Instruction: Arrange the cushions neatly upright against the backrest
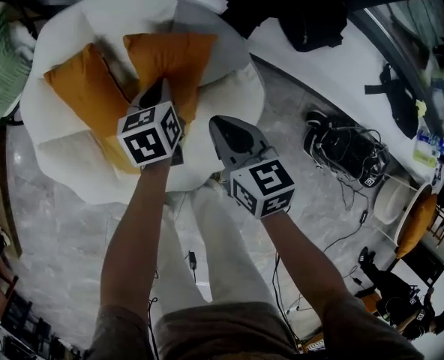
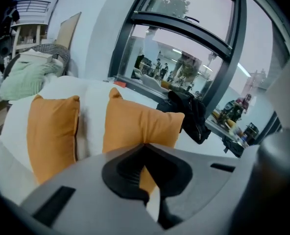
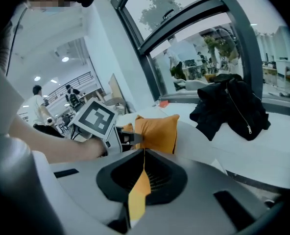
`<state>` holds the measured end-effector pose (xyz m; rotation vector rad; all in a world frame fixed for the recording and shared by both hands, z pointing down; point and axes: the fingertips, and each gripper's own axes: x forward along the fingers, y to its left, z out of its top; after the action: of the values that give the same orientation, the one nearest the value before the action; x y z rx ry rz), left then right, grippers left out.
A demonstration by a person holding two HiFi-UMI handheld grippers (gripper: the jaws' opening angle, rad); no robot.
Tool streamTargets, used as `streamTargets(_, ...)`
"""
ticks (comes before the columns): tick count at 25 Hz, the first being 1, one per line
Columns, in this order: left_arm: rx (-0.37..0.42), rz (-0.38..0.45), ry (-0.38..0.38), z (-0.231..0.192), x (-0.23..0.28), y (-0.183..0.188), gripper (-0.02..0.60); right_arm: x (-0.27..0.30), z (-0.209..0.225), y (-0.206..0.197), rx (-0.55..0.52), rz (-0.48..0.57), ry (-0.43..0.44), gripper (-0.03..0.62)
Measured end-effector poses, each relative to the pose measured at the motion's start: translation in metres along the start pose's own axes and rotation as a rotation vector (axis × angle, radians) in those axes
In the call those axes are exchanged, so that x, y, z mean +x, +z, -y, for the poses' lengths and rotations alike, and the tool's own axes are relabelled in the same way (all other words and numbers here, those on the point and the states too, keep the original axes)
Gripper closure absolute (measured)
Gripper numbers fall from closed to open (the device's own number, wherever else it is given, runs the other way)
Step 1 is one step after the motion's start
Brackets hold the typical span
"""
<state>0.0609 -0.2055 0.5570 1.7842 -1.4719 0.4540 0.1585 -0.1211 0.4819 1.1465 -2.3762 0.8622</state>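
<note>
Two orange cushions stand side by side against the backrest (image 2: 91, 114) of a round white sofa (image 1: 233, 88). The left cushion (image 1: 87, 88) (image 2: 52, 131) and the right cushion (image 1: 181, 55) (image 2: 137, 124) (image 3: 157, 131) both stand upright and lean slightly apart. My left gripper (image 1: 160, 87) (image 2: 145, 146) hovers over the seat just in front of the right cushion, jaws shut and holding nothing. My right gripper (image 1: 219, 124) (image 3: 144, 152) hangs beside it over the sofa's front right part, also shut and empty. In the right gripper view the left gripper's marker cube (image 3: 93, 119) shows next to the cushion.
A green blanket (image 1: 1, 58) (image 2: 25, 77) lies on a chair to the left. A black jacket (image 1: 312, 17) (image 3: 230, 106) rests on the white ledge behind the sofa. A black bag with cables (image 1: 342, 152) and a stool (image 1: 417, 220) stand on the floor at right.
</note>
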Motion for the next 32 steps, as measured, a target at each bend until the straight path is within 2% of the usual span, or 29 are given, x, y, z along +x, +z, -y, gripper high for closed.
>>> streamTargets(9,-0.109,0.062,0.082,-0.052,-0.012,0.02,0.575,0.042,-0.025,0.014,-0.074,-0.035,0.107,0.572)
streamTargets(14,-0.128,0.048,0.096,-0.062,-0.003,0.019,0.575,0.054,-0.029,0.015,-0.079,-0.043,0.136,0.572)
streamTargets(20,-0.092,-0.007,0.097,-0.066,0.015,0.003,0.575,0.055,-0.015,0.007,-0.029,-0.037,0.109,0.572)
streamTargets(32,-0.002,-0.037,0.129,-0.072,0.04,0.009,0.571,0.051,0.002,0.0,0.043,-0.02,0.073,0.572)
